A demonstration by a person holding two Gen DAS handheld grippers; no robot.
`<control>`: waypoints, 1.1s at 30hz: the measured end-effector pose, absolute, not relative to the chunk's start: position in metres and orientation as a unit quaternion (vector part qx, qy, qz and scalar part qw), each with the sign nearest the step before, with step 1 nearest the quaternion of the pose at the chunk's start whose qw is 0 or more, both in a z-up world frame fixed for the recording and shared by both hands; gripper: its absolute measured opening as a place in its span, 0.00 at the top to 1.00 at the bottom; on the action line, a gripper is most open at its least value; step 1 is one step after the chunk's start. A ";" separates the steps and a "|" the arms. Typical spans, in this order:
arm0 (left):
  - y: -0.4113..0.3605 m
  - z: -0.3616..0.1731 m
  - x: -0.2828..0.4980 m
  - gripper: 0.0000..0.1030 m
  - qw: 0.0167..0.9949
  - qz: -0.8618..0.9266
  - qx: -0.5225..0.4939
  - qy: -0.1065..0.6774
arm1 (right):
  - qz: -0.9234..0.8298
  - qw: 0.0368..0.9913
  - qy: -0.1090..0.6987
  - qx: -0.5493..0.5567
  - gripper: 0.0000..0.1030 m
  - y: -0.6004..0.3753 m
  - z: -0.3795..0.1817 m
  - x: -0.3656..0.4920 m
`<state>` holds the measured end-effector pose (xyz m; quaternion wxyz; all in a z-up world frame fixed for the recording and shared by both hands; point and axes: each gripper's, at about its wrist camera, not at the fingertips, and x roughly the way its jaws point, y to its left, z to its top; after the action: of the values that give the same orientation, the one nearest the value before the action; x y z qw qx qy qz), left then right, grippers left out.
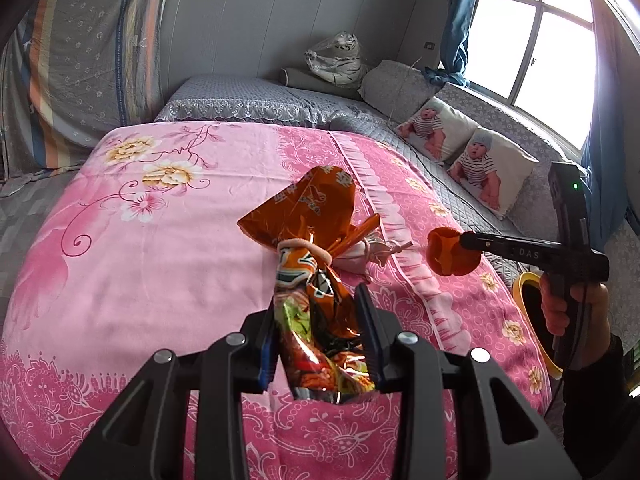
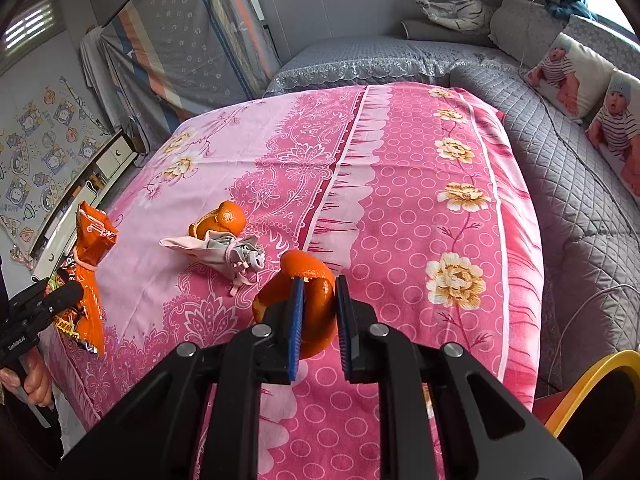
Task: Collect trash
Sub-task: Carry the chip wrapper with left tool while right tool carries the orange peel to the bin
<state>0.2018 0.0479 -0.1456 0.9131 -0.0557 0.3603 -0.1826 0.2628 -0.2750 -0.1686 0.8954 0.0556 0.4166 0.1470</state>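
My left gripper [image 1: 318, 304] is shut on an orange snack bag [image 1: 316, 280] tied with a pink band, held above the pink bedspread [image 1: 160, 240]; the bag also shows in the right wrist view [image 2: 90, 276]. My right gripper [image 2: 318, 292] is shut on a piece of orange peel [image 2: 308, 280], seen in the left wrist view too [image 1: 450, 254]. A second orange peel [image 2: 222, 220] and a crumpled pink-grey cloth pouch [image 2: 224, 250] lie on the bedspread between the two grippers.
A yellow-rimmed bin [image 2: 600, 400] stands on the floor at the right of the bed; it shows in the left wrist view [image 1: 536, 320]. A grey quilted sofa [image 2: 580, 184] with baby-print cushions [image 1: 460, 140] runs along the far side.
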 end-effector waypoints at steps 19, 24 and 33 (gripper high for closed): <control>-0.013 -0.103 0.187 0.68 0.924 -0.208 -0.033 0.317 | 0.105 0.926 0.350 0.090 0.86 -0.343 -0.128 0.196; -0.050 -0.092 0.189 0.68 0.919 -0.239 -0.023 0.313 | 0.086 0.933 0.335 0.099 0.86 -0.366 -0.121 0.179; -0.120 -0.071 0.186 0.68 0.911 -0.290 0.007 0.294 | 0.043 0.943 0.309 0.115 0.86 -0.413 -0.115 0.149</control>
<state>0.1861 -0.1199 -0.0711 0.9108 0.0066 0.2938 -0.2899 0.1491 -0.4129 -0.1148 0.9431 0.1154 0.3089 0.0431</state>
